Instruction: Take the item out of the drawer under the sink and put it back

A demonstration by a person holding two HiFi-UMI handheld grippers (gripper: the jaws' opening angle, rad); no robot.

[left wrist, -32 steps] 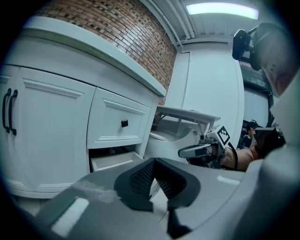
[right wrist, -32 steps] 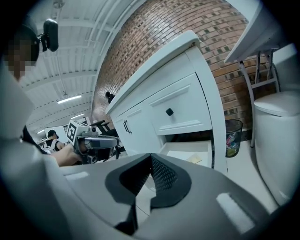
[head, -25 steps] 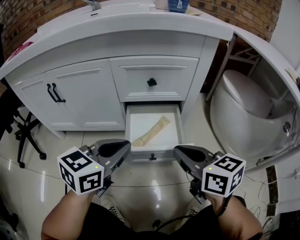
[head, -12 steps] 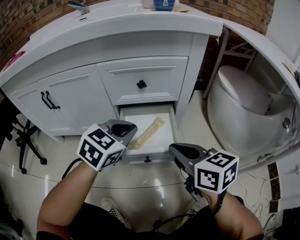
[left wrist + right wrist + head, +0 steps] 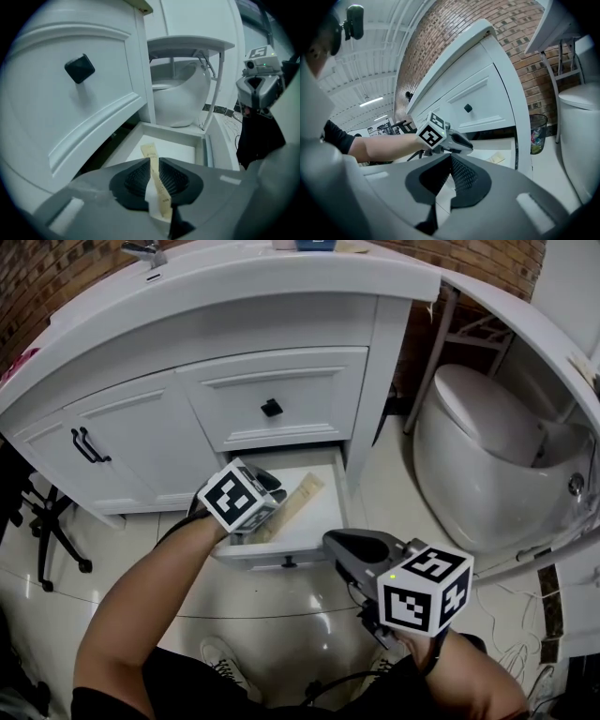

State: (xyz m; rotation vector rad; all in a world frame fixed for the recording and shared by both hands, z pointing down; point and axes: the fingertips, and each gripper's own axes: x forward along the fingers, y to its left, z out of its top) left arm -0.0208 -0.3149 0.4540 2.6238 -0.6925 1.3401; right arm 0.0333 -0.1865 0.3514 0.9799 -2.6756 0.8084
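The low drawer (image 5: 317,526) under the sink stands pulled out. In it lies a long tan paper-wrapped item (image 5: 298,498), aslant. My left gripper (image 5: 264,519) reaches down into the drawer over the item's near end, its marker cube hiding the jaws in the head view. In the left gripper view the jaws (image 5: 154,165) are opening, and the tan item (image 5: 157,185) shows in the narrow gap between the pads, which are not pressing on it. My right gripper (image 5: 332,542) hangs in front of the drawer's right corner, shut and empty (image 5: 451,161).
Above the open drawer is a shut drawer with a black knob (image 5: 272,408). Cabinet doors with black handles (image 5: 84,444) stand to the left. A white toilet (image 5: 487,456) is close on the right. An office chair base (image 5: 42,531) stands on the tiled floor at far left.
My left gripper has moved forward from in front of the drawer to down inside it, over the tan item. The right gripper has stayed in front of the drawer.
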